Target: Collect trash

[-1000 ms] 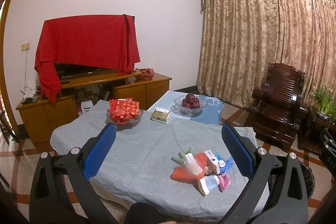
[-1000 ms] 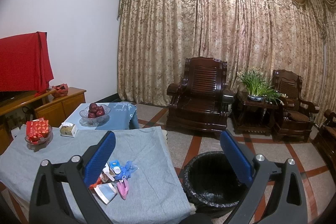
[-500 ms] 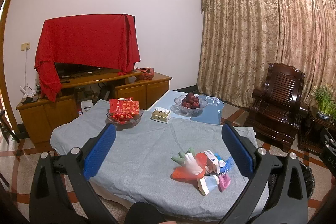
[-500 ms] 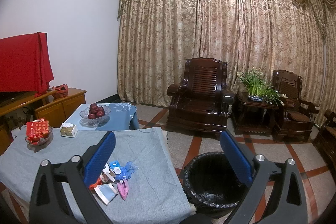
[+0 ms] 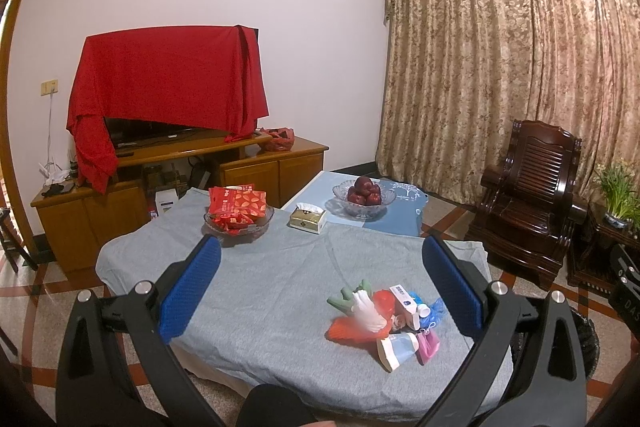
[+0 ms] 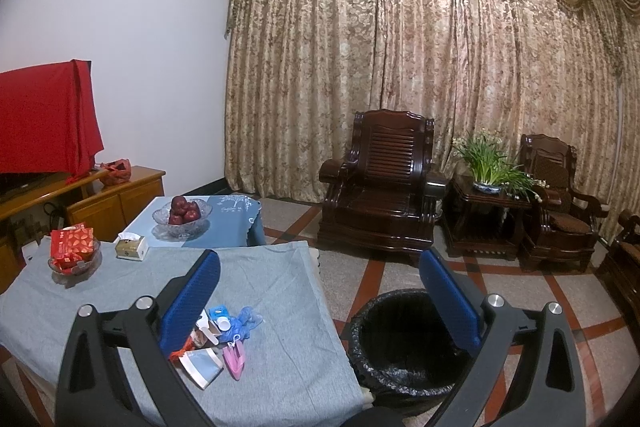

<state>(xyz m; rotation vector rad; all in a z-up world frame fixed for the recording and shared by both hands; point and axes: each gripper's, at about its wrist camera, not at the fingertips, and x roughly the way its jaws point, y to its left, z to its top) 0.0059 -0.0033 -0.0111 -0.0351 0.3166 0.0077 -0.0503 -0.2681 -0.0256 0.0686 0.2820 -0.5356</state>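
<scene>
While both grippers (image 5: 320, 285) (image 6: 318, 289) stay wide apart, trash pile (image 5: 384, 319) unmoved vs. earlier.

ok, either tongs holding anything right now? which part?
Nothing held. Left tongs and right tongs are both open and empty above the table; the trash pile lies untouched on the grey cloth.

— Where are you working?
— You're in a home living room. Heavy gold curtains (image 6: 420, 67) with a swagged valance fill one wall, and carved dark wooden armchairs (image 6: 380, 187) flank a potted plant (image 6: 486, 163).
— Anything else that tells you so?
— A television under a red cloth (image 5: 168, 79) sits on a wooden cabinet (image 5: 180, 179), and your desk (image 5: 260, 267) holds a bowl of apples (image 5: 363, 193) and a tissue box (image 5: 307, 218).
</scene>
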